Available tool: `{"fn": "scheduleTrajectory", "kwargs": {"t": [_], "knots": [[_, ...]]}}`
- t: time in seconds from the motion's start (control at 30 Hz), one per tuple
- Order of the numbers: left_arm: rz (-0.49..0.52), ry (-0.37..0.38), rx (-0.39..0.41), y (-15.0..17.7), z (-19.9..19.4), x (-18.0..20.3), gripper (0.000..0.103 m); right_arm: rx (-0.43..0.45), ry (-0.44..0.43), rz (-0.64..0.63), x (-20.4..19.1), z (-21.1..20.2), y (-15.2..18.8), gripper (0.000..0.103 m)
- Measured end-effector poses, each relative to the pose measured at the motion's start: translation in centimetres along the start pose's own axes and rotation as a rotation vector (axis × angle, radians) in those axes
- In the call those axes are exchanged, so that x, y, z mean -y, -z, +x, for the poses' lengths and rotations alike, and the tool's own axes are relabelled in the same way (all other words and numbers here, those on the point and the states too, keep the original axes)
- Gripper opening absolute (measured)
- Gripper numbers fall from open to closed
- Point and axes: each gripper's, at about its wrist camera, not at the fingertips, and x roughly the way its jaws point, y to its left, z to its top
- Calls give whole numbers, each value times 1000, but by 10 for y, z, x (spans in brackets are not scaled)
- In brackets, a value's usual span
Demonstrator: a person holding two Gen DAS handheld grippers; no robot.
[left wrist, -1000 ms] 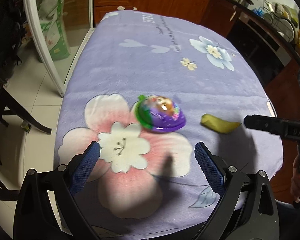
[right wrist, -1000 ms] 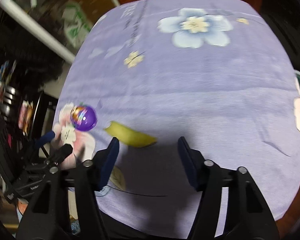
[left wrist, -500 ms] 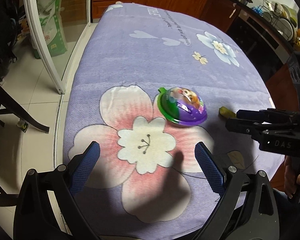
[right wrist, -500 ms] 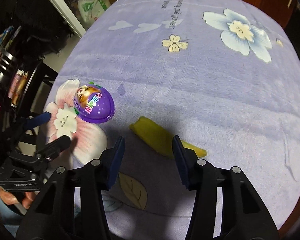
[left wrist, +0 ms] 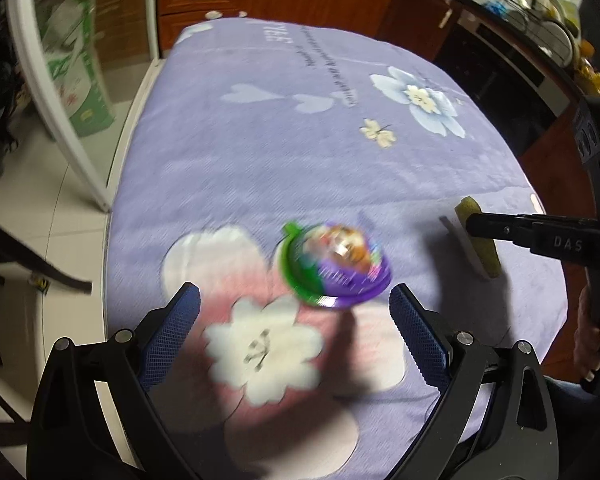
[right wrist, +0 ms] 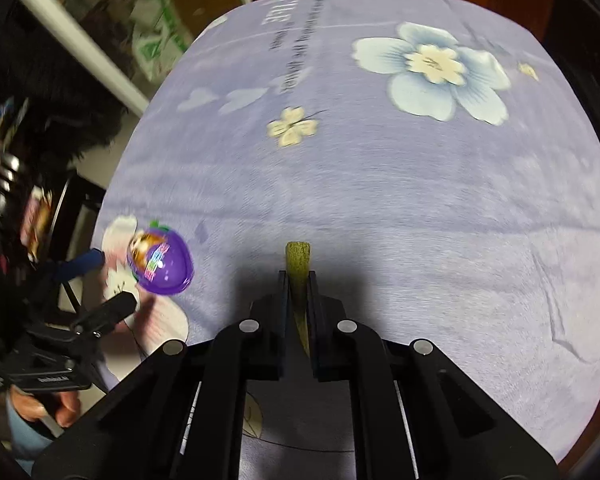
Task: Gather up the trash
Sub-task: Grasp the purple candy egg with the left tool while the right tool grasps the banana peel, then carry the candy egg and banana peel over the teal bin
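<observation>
So the right gripper (right wrist: 298, 280) has its two black jaws squeezed tight on a flat yellow-green strip of peel-like trash (right wrist: 299, 258). From the right wrist view the strip sticks out past the fingertips toward 12 o'clock, its blunt end clear of the jaws, with a dark shadow on the cloth underneath. In the left wrist view the same strip (left wrist: 485, 254) shows over at 3 o'clock, pinched edge-on and standing close to upright, near the right edge of the table.

The left gripper (left wrist: 294, 300) has its blue-padded jaws spread wide with nothing between them. Just ahead of it, around 12 to 1 o'clock, sits a round purple plastic dome capsule with a green rim and a cartoon sticker (left wrist: 336, 266). It's blurry, so I can't tell if it's touching the cloth or tilted off it. In the right wrist view that capsule (right wrist: 160, 262) is at 9 o'clock, just beside the left gripper's blue pad, well apart from the strip.

Everything's over a lavender tablecloth printed with big flowers (left wrist: 260, 140), and the capsule lies at the edge of the pink-and-white flower print (left wrist: 260, 352).
</observation>
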Motion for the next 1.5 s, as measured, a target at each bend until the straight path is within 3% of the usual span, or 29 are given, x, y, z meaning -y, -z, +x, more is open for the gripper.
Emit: {"fn": "scheduleTrajectory", "kwargs": {"t": [0.23, 0.33, 0.37, 0.8, 1.5], "knots": [[150, -21, -44, -14, 24, 24, 91, 1, -45, 77, 26, -9, -4, 8], [174, -43, -51, -16, 31, 29, 79, 1, -58, 87, 29, -11, -1, 8], [182, -43, -47, -16, 31, 31, 68, 1, -61, 88, 30, -11, -1, 8], [119, 16, -10, -26, 18, 64, 68, 55, -99, 149, 59, -31, -3, 8], [320, 105, 49, -76, 17, 228, 68, 277, -110, 360, 196, -128, 20, 8]]}}
